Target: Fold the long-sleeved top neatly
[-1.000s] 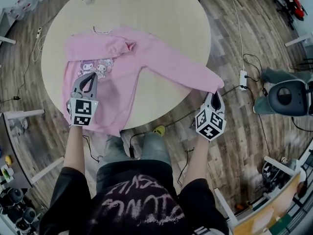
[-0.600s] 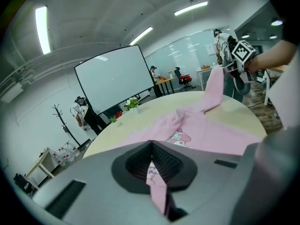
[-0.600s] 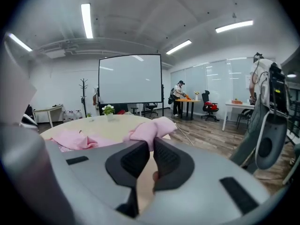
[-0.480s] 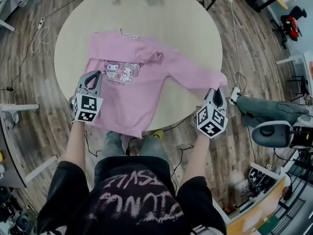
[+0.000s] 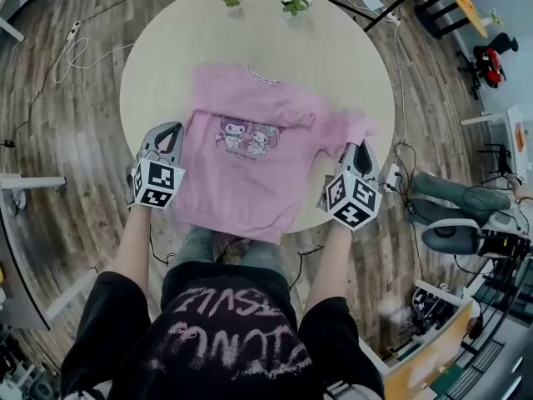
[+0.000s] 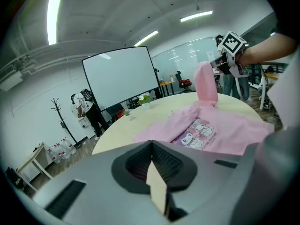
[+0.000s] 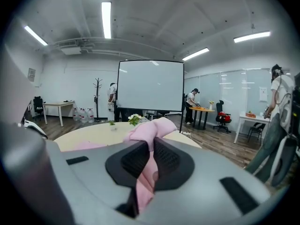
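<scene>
Evidently light and limp, the pink top (image 5: 241, 165) lies flat on the round desk (image 5: 333, 48), best taken by cuff or hem, its sleeve (image 5: 343, 128) pinched by the fingers of the right gripper (image 5: 360, 148) while those of the left gripper (image 5: 171, 129) sit pressed together, empty, beside its edge.

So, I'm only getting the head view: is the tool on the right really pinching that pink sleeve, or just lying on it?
Observer: Pinching. In the right gripper view the right tool has its jaws closed on a bunch of the sleeve.
Visitor: And the other one, has it got cloth too?
Observer: No. The left gripper view shows the left tool shut with no pink cloth in it. The top lies ahead and to its right on the table.
Visitor: Is the sleeve off the table?
Observer: Yes. From the left gripper view it rises upright from the top's body to the right tool.
</scene>
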